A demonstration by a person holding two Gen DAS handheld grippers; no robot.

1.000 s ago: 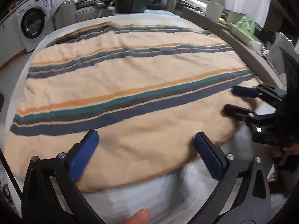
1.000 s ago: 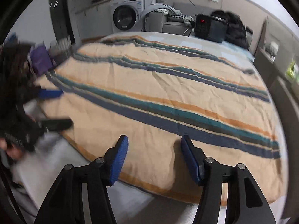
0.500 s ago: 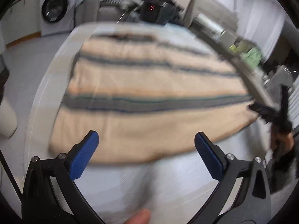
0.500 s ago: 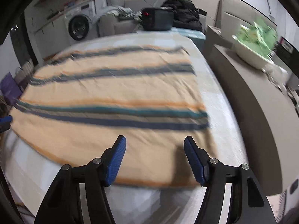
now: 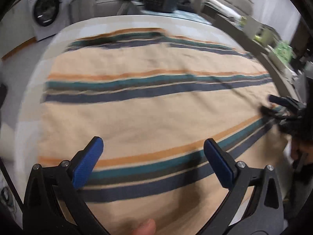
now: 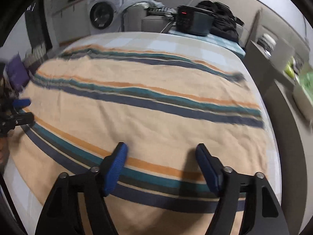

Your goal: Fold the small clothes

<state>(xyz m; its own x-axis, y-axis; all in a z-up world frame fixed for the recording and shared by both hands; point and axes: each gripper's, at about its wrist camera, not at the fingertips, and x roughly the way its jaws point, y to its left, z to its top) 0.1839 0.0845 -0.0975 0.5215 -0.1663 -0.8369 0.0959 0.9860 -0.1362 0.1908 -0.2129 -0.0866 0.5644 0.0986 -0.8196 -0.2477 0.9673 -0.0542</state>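
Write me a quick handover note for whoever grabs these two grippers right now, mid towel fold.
Left gripper: jaws open, nothing between them, over the near edge of the striped cloth.
Right gripper: jaws opening, nothing between them, also over the near edge.
Cloth: spread across the white table, three stripe bands showing; a fold cannot be told.
Done: cloth laid out, no grip on it.
Left: likely take the near corners, fold, and square it up.

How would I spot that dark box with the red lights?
Start at the peach striped cloth spread over the white table. Look past its far edge: the dark grey box-shaped appliance sits there, right of the white washing machine. Only it shows a glowing red display.
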